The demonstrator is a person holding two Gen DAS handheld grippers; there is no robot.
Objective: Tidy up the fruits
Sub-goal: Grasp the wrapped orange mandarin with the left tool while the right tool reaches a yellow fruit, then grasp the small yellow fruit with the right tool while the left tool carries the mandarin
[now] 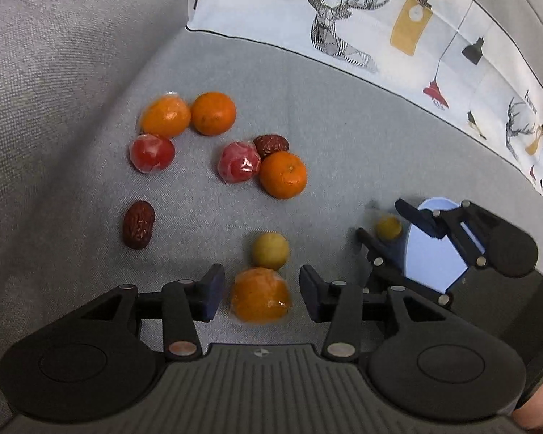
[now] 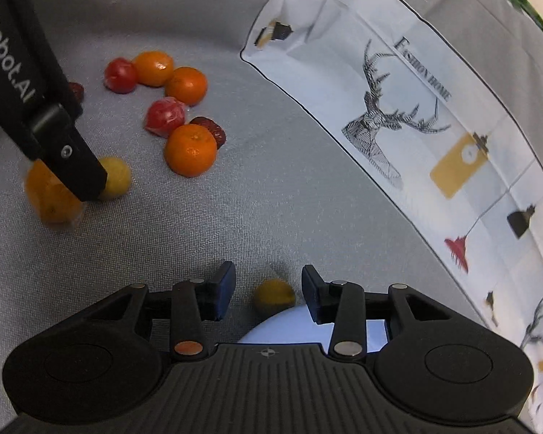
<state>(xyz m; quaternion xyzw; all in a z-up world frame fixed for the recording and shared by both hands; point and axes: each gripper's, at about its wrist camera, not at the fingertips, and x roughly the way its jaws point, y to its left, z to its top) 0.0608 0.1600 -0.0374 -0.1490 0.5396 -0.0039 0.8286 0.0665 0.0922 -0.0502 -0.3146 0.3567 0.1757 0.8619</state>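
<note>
Left wrist view: the left gripper (image 1: 261,289) stands partly open at the bottom centre of the frame, its pads either side of a plastic-wrapped orange (image 1: 260,296) on the grey sofa seat (image 1: 344,144) without pressing it. A small yellow fruit (image 1: 270,250) lies just above that orange. Further up are two bare oranges, another wrapped orange, two red wrapped fruits and two dark red dates. At the right, the right gripper (image 1: 383,222) hangs over a pale blue plate (image 1: 430,260), jaws apart, with a second yellow fruit (image 1: 389,228) between them. Right wrist view shows that fruit (image 2: 274,296) at the plate's rim (image 2: 271,329), clear of both pads. A printed cushion (image 1: 398,29) fills the upper right.
</note>
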